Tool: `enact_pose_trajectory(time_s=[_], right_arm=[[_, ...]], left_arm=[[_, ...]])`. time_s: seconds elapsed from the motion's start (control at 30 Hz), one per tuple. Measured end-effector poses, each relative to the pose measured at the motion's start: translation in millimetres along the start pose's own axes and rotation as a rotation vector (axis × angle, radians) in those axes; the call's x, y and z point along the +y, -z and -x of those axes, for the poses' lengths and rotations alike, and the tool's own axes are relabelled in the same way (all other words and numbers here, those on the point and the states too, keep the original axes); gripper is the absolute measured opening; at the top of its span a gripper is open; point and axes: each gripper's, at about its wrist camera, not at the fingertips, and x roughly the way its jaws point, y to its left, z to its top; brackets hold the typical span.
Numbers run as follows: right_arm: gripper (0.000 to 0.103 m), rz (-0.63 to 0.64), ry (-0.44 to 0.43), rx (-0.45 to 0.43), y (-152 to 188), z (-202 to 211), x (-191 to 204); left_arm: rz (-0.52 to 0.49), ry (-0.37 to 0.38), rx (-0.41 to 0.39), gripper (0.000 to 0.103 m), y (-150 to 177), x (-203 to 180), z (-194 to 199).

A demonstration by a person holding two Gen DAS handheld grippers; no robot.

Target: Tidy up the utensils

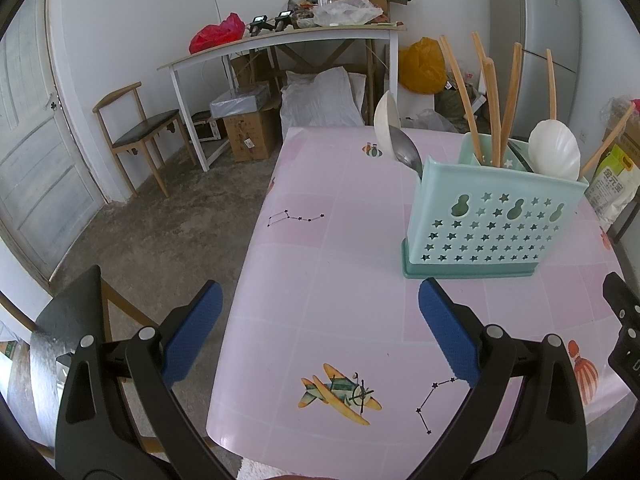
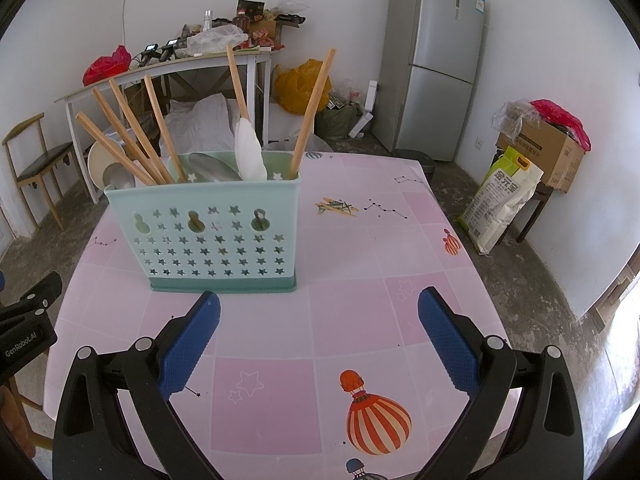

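The holder [image 2: 224,236] stands on the bench [image 2: 360,280], full of chopsticks [image 2: 132,136], a metal spoon [image 1: 406,152] and white spoons [image 2: 250,152]. The left claw [image 1: 320,336] and the right claw [image 2: 320,332] are both wide open and hold nothing. The handles lean outward in all directions, so I think a claw coming from above may catch one and tip the light holder, or spill utensils on the bench.

Left gripper [image 1: 320,330], right gripper [image 2: 319,332]: black plastic arms, silver rivets, blue textured finger pads [image 2: 192,346]; white "GenRobot.AI" lettering on housing.
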Motion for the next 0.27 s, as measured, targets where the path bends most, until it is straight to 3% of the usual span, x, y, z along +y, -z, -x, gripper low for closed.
enact_pose_trajectory(time_s=[0.27], right_arm=[[0.096,0.001,0.000,0.000,0.4,-0.6,-0.1]], left_arm=[[-0.005,0.007,0.005,0.094,3.9,0.8,-1.1]])
